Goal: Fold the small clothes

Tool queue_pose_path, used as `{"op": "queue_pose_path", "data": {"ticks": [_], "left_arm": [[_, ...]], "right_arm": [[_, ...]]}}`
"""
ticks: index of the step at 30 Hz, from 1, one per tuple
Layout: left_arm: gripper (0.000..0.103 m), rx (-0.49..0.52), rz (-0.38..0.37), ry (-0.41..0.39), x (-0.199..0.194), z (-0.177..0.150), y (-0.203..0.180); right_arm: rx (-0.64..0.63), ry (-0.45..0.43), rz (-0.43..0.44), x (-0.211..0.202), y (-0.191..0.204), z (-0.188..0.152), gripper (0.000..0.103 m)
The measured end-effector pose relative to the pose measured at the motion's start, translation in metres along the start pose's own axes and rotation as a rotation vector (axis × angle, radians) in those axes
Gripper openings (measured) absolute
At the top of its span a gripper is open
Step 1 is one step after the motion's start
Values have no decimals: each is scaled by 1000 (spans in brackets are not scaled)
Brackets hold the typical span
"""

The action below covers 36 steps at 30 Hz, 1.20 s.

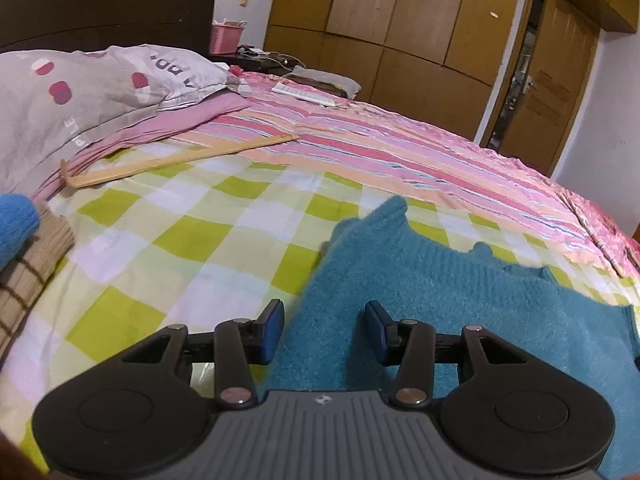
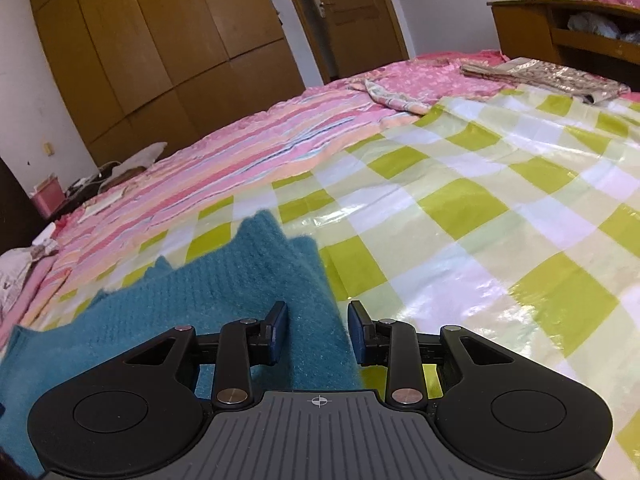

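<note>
Left wrist view: left gripper (image 1: 325,330) is hovering with tongs spread, teal sweater (image 1: 460,292) edge lying between the pads, not pinched. Sweater is lying on the green checkered sheet (image 1: 180,240); folded clothes (image 1: 24,264) sitting at far left.

Right wrist view: right gripper (image 2: 318,330) is also standing spread, teal sweater (image 2: 224,296) corner between the pads, unpinched, lying on the sheet (image 2: 460,208).

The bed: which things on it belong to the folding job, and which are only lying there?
For the job: teal sweater; folded beige knit; blue knit.
Lying about: pillow; wooden stick; pink basket; patterned cloth.
</note>
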<state>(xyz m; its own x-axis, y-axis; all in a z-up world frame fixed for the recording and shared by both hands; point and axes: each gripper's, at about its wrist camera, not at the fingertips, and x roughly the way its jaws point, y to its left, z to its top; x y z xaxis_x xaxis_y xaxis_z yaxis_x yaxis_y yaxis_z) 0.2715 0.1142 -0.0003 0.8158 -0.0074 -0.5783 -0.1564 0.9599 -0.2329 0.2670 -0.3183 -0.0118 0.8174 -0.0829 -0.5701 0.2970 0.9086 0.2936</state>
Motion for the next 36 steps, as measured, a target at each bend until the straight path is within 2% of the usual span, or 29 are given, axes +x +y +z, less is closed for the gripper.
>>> {"op": "queue_pose_path", "data": {"ticks": [4, 7, 12, 16, 25, 36], "left_arm": [[49, -3, -11, -27, -20, -2, 1], [49, -6, -24, -27, -31, -6, 0], [49, -18, -21, -26, -41, -14, 2], [49, -37, -7, 4, -38, -19, 9], [51, 17, -2, 7, -32, -30, 9], [51, 12, -27, 13, -32, -29, 14]], "right_arm": [[-69, -69, -40, -28, 14, 2, 30], [-119, -103, -9, -48, 25, -2, 30], [-160, -56, 51, -56, 38, -18, 30], [-173, -16, 32, -47, 40, -32, 29], [-221, -24, -5, -41, 44, -39, 28], [-255, -25, -52, -43, 54, -42, 29]]}}
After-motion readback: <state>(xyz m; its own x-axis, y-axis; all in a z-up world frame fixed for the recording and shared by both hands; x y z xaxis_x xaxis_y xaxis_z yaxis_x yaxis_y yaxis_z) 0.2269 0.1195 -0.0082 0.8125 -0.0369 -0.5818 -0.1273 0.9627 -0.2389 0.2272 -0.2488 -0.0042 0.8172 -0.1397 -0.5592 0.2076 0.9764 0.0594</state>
